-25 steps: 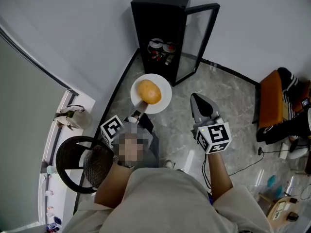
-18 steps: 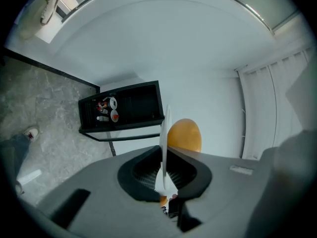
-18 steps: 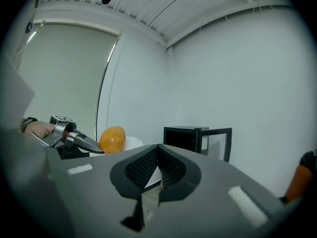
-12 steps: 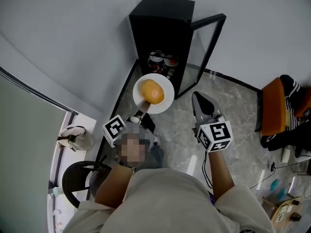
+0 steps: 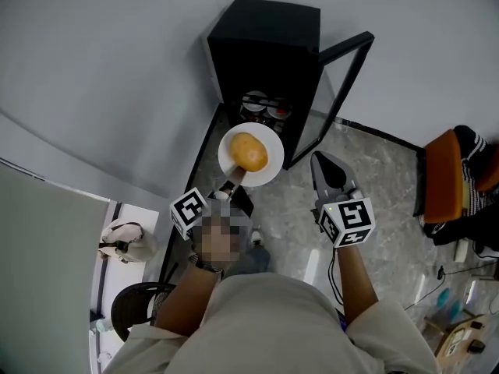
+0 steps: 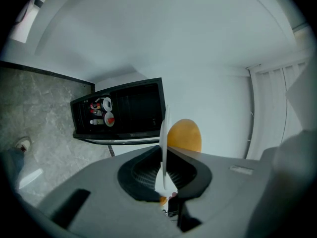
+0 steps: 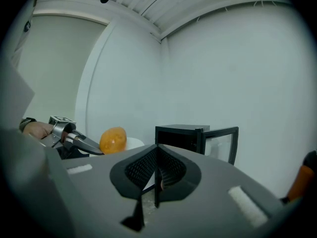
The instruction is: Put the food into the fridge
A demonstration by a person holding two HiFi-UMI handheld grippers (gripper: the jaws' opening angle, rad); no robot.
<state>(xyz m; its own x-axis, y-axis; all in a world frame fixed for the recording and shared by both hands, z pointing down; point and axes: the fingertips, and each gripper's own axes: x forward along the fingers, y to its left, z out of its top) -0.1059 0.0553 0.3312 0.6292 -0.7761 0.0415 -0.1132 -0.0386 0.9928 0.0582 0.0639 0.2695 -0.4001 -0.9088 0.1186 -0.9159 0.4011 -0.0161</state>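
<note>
Left gripper — clamped on plate rim, food aboard. Now nearer the open fridge; loading likely next. Right gripper — closed, empty.

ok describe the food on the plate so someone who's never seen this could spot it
Find the black fridge with its glass door standing open. Just in front of it the left gripper holds a round white plate by its rim. The food is the smooth orange-yellow lump, alone on that plate.

The left gripper has carried the plate (an orange bun on it) closer to the open fridge, its rim now overlapping the fridge's front; the right gripper advanced alongside.
</note>
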